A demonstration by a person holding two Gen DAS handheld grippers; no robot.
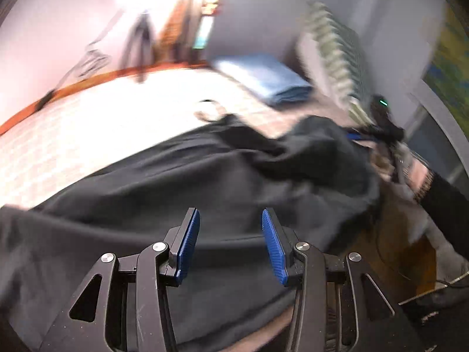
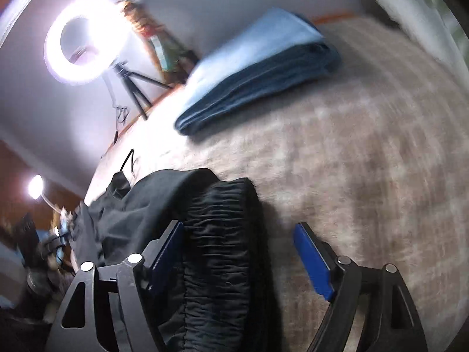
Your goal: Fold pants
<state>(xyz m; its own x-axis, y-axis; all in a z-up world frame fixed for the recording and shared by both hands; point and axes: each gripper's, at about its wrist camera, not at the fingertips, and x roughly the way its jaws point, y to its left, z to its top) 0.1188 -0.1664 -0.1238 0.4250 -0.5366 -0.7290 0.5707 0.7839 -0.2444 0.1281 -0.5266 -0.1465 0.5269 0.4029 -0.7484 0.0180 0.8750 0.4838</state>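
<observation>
Black pants [image 1: 181,182] lie rumpled across the bed in the left wrist view. My left gripper [image 1: 230,215] hovers over the dark cloth, jaws apart, with nothing pinched between the blue pads. In the right wrist view the gathered elastic waistband [image 2: 219,234] of the pants [image 2: 132,205] runs up between the fingers of my right gripper [image 2: 239,228]. It lies close to the left pad [image 2: 167,249], while the right pad [image 2: 313,261] stands well off it over the bedspread. At the far right of the left wrist view a person's hand and dark sleeve [image 1: 442,196] are blurred.
A folded blue garment [image 2: 258,67] [image 1: 263,79] lies farther back on the beige patterned bedspread [image 2: 366,146]. A ring light [image 2: 55,55] on a tripod stands beyond the bed's edge. A striped pillow [image 1: 337,50] leans at the back right. The bed's orange rim [image 1: 88,83] curves along the left.
</observation>
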